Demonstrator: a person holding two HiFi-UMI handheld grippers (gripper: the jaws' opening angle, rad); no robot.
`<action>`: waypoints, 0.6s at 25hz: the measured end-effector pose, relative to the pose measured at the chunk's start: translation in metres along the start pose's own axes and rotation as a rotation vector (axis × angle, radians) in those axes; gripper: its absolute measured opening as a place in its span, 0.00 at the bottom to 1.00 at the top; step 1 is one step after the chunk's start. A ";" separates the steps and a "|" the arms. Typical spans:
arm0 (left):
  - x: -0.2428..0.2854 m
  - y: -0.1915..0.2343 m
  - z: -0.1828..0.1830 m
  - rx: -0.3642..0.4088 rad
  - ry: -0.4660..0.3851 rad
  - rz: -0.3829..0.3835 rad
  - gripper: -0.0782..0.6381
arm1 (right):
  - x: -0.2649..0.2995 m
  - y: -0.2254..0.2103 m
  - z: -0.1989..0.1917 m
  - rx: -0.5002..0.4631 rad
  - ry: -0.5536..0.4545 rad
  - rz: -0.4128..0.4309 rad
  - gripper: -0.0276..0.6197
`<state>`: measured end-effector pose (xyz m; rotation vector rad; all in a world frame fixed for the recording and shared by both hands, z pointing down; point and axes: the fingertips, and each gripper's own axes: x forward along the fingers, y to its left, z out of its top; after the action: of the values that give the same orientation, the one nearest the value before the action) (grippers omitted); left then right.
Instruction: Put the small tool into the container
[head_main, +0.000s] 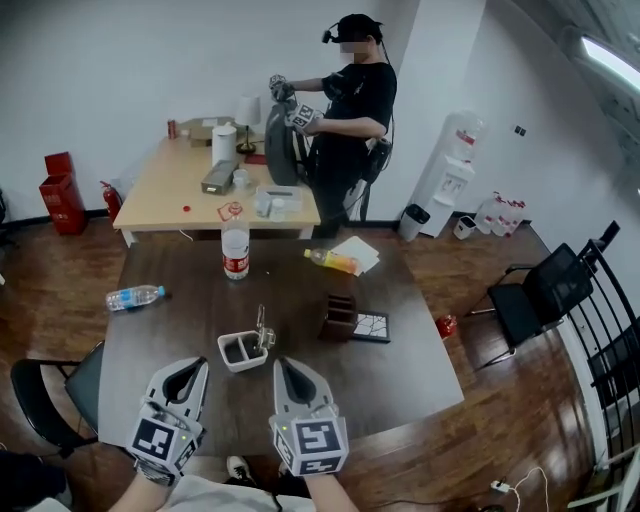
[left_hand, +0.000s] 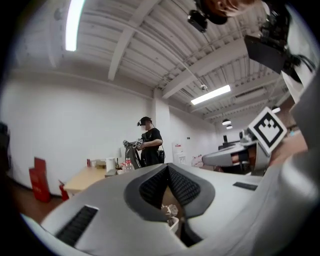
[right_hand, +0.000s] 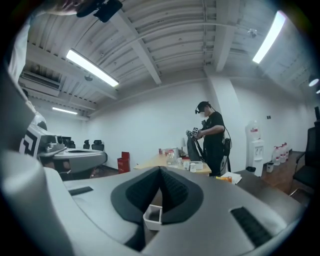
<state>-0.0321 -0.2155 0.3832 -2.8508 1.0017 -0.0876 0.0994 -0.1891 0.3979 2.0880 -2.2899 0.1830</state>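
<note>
A small white two-compartment container (head_main: 240, 352) sits on the dark table (head_main: 180, 270), just ahead of both grippers. A small metal tool (head_main: 263, 329) stands upright at the container's right end, and nothing holds it. My left gripper (head_main: 194, 363) is shut and empty, a short way left of the container. My right gripper (head_main: 281, 362) is shut and empty too, close to the container's near right corner. The left gripper view shows the tool (left_hand: 170, 210) and the container's rim (left_hand: 175, 223) through the notch below the left gripper's (left_hand: 167, 166) closed tips. In the right gripper view, the container (right_hand: 152, 217) shows under the right gripper's (right_hand: 160, 168) closed tips.
On the table are an upright water bottle (head_main: 235, 247), a bottle lying at the left edge (head_main: 133, 296), a yellow bottle on papers (head_main: 332, 261), a brown wooden holder (head_main: 340, 316) and a black tray (head_main: 373, 327). A person (head_main: 350, 110) works at the far wooden desk. Chairs stand left and right.
</note>
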 end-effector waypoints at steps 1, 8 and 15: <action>-0.002 -0.002 -0.005 0.045 0.019 -0.011 0.10 | -0.003 0.004 -0.004 0.010 0.002 -0.005 0.01; -0.028 -0.022 0.000 0.056 -0.007 -0.011 0.10 | -0.045 0.015 0.005 0.014 -0.049 -0.001 0.01; -0.083 -0.100 0.016 0.087 -0.017 0.039 0.10 | -0.146 0.014 0.017 0.008 -0.138 0.061 0.01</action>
<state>-0.0330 -0.0850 0.3795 -2.7476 1.0236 -0.1008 0.1000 -0.0456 0.3644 2.0984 -2.4356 0.0519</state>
